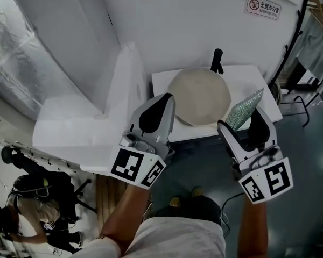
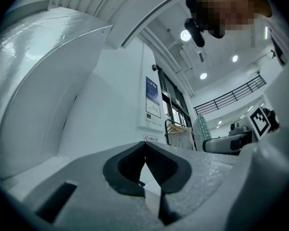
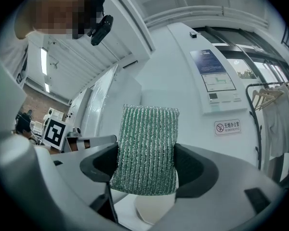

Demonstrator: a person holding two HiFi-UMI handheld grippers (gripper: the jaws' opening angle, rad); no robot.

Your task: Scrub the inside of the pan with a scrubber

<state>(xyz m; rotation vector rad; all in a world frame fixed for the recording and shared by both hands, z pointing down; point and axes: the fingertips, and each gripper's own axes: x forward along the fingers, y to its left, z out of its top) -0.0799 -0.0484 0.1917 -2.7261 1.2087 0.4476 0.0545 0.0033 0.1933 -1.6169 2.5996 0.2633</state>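
A cream-coloured pan (image 1: pixel 199 96) with a black handle (image 1: pixel 217 61) lies on a small white table (image 1: pixel 161 80) against the wall. My right gripper (image 3: pixel 145 170) is shut on a green, silvery scrubber (image 3: pixel 145 150), which sticks up between its pads; in the head view the scrubber (image 1: pixel 244 108) hangs at the pan's right rim, on the near side. My left gripper (image 1: pixel 157 113) is shut with nothing in it; its tips meet in front of the pan's left rim. In the left gripper view the dark pads (image 2: pixel 145 166) touch at the top.
A white foam board (image 1: pixel 86 125) lies left of the table, with a foil-wrapped duct (image 1: pixel 21 42) beyond it. A black clothes rack (image 1: pixel 304 47) with hangers stands to the right. A no-smoking sign (image 1: pixel 263 6) hangs on the wall. Dark equipment (image 1: pixel 27 184) sits low at left.
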